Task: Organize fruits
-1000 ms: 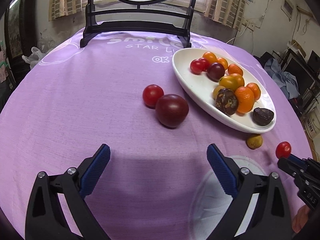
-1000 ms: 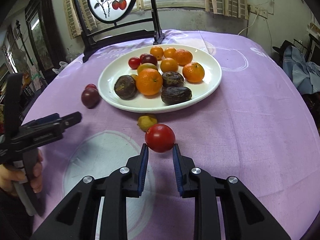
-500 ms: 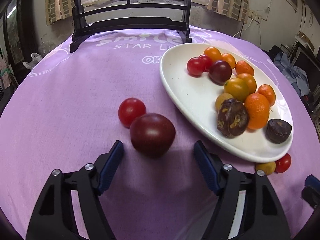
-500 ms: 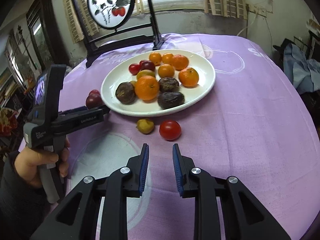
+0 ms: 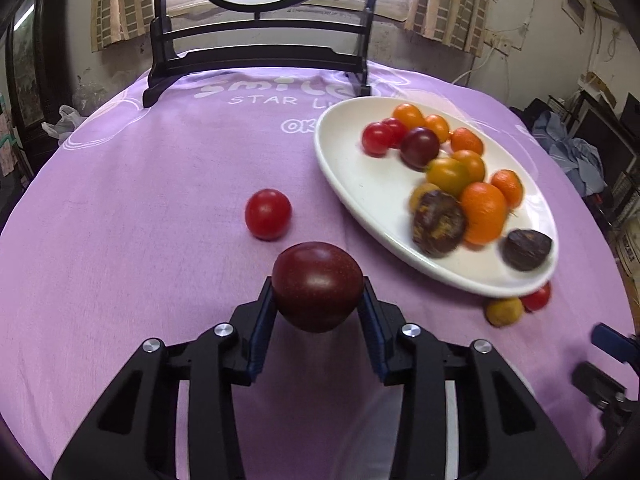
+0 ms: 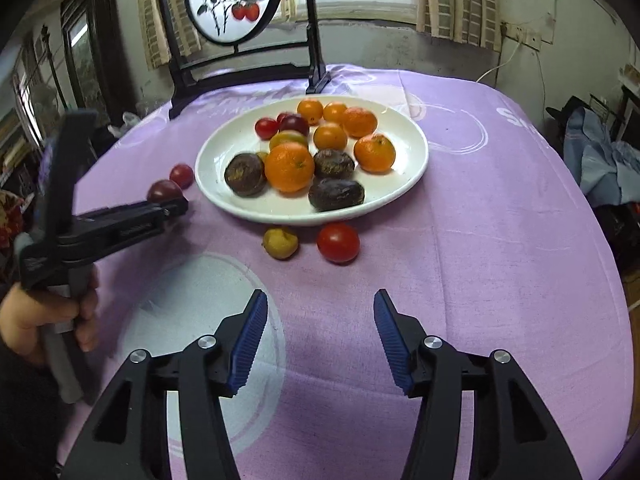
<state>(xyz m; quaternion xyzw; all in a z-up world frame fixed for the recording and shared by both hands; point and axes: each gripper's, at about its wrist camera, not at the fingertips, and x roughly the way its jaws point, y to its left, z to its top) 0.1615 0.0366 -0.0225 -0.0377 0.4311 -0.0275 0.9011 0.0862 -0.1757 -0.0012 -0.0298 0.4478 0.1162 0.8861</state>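
Where the left wrist view looks along its fingers, the left gripper point(image 5: 318, 300) is clamped on a dark plum point(image 5: 317, 285), one blue pad pressed to each side of the fruit, which is held just off the purple tablecloth point(image 5: 120, 220); a red cherry tomato point(image 5: 267, 214) lies on the cloth just beyond the plum, apart from it; to the right stands the white oval plate point(image 5: 360, 184), bearing oranges, small tomatoes, another plum and dark wrinkled fruits, somewhat blurred; at the plate's near rim a small yellow fruit point(image 5: 504, 311) and a second red tomato point(image 5: 537, 298) lie on the cloth, the tomato partly hidden by the rim; a dark wooden stand point(image 5: 256, 60) with a round painted panel rises at the far edge of the table.

In the right wrist view, the right gripper point(image 6: 318, 336) has its jaws spread wide with nothing between them, poised over the cloth short of the plate point(image 6: 412, 160); the yellow fruit point(image 6: 280, 242) and the red tomato point(image 6: 338, 242) lie side by side, just in front of the plate's near rim; at left the left gripper point(image 6: 176, 205), held in the person's hand point(image 6: 40, 316), reaches toward the plum point(image 6: 164, 191), with the cherry tomato point(image 6: 182, 175) just behind it, beside the plate's left rim.
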